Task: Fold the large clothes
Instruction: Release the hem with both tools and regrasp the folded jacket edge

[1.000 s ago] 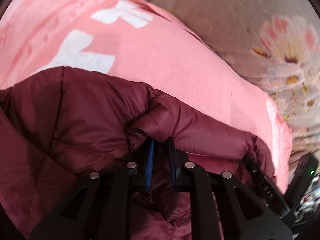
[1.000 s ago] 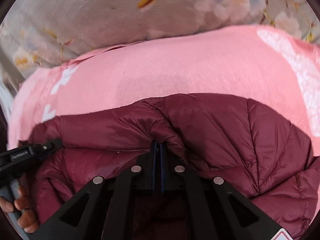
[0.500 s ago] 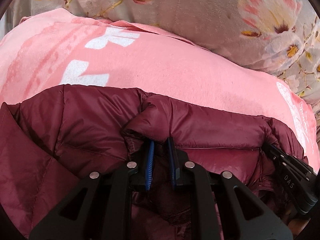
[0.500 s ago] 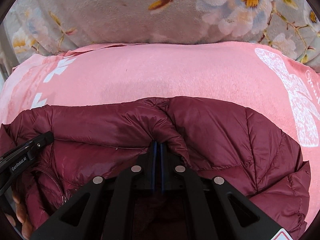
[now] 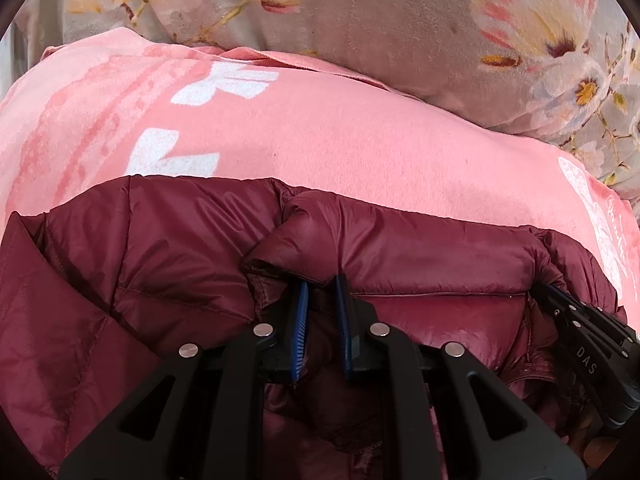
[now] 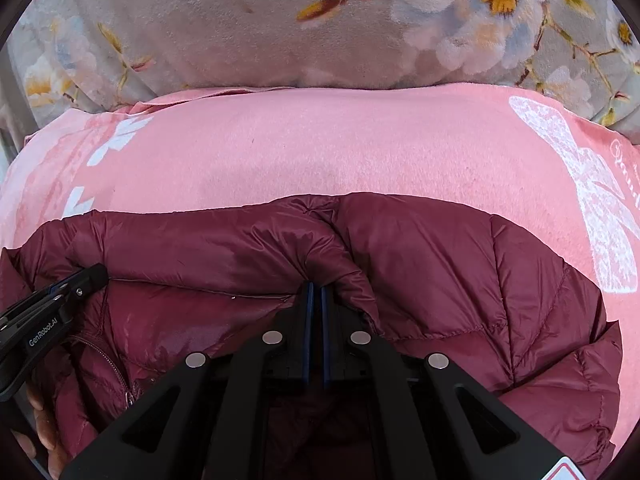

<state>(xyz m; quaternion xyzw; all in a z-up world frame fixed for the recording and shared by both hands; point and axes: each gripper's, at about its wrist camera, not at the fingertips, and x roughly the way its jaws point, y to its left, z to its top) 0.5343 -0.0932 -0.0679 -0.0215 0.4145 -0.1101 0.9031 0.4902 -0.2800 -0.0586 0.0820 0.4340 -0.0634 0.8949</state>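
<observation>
Light: soft, even, fairly bright; source unclear.
Glare: pale sheen on the jacket point(image 5: 436, 312) lining.
Shadows: faint, under the jacket's edge on the blanket point(image 6: 320, 148).
Distortion: strong fisheye bend, dark vignette at all 4 corners.
Focus: both views sharp, rims slightly soft.

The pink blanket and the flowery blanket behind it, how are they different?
The pink blanket is bright pink with white prints, while the flowery blanket is grey with pink, white and yellow flowers. The pink blanket lies in front with the maroon puffer jacket on it, while the flowery blanket sits behind with nothing visible on it. Both look soft and fuzzy.
</observation>
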